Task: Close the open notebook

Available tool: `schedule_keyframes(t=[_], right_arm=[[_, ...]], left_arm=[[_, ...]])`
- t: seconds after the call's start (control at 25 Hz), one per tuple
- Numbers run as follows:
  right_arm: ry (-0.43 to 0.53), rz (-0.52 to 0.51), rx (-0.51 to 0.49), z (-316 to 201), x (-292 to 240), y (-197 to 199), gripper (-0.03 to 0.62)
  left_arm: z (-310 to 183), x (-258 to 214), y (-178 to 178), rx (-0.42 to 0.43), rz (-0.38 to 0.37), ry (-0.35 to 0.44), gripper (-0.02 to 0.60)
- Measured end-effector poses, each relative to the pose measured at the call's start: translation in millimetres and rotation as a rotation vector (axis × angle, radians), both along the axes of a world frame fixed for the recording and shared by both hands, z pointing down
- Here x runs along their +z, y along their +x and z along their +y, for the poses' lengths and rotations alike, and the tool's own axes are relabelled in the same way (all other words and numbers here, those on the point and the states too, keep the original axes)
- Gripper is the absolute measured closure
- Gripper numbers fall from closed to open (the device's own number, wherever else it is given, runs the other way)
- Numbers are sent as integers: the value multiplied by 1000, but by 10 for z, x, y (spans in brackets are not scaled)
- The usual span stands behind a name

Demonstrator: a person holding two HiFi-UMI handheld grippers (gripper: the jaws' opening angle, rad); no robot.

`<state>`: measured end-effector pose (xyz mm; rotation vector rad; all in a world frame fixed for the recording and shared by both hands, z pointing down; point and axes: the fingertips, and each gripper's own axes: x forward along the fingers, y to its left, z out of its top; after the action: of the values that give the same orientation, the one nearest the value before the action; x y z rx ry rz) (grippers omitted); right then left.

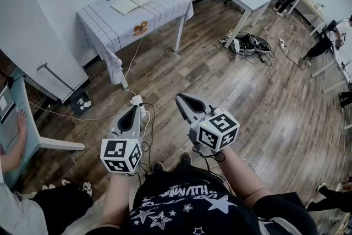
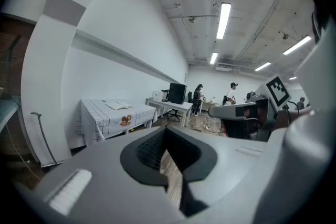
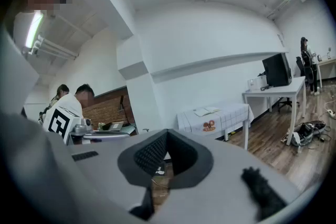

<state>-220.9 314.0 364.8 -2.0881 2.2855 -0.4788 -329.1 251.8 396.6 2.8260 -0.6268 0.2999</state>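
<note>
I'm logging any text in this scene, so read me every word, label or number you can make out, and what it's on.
Nothing reads cleanly.
Black shirt: white stylised lettering among stars, too distorted to read.
Open notebook: pages too small to read.
Checked tablecloth: an orange picture, no legible words.
Marker cubes: square codes only, no words.

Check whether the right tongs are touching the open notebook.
Apart. Head view shows the right tongs over the floor, the notebook far off on the checked table.
</note>
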Motion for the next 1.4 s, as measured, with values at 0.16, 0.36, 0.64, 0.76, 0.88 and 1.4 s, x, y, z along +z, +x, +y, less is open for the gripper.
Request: schedule_keyframes(t=[0.16, 0.36, 0.64, 0.76, 0.88, 1.4], right_arm=[[5, -6, -5, 37, 15, 186, 580], [11, -7, -22, 168, 18, 361, 580], [49, -13, -29, 282, -39, 629, 580], [60, -57, -36, 343, -1, 750, 580], [71, -95, -35, 391, 1, 910, 580], [90, -199, -48, 456, 266, 1189, 580]], left_arm=[[-3, 19, 213, -11, -2, -6, 572], [199, -53, 490, 18, -18, 55, 572], [345, -50, 723, 4, -46, 84, 572], [352, 4, 797, -16, -48, 66, 572], [390, -2, 930, -17, -30, 58, 572], [497, 248, 1127, -121, -62, 14, 572]])
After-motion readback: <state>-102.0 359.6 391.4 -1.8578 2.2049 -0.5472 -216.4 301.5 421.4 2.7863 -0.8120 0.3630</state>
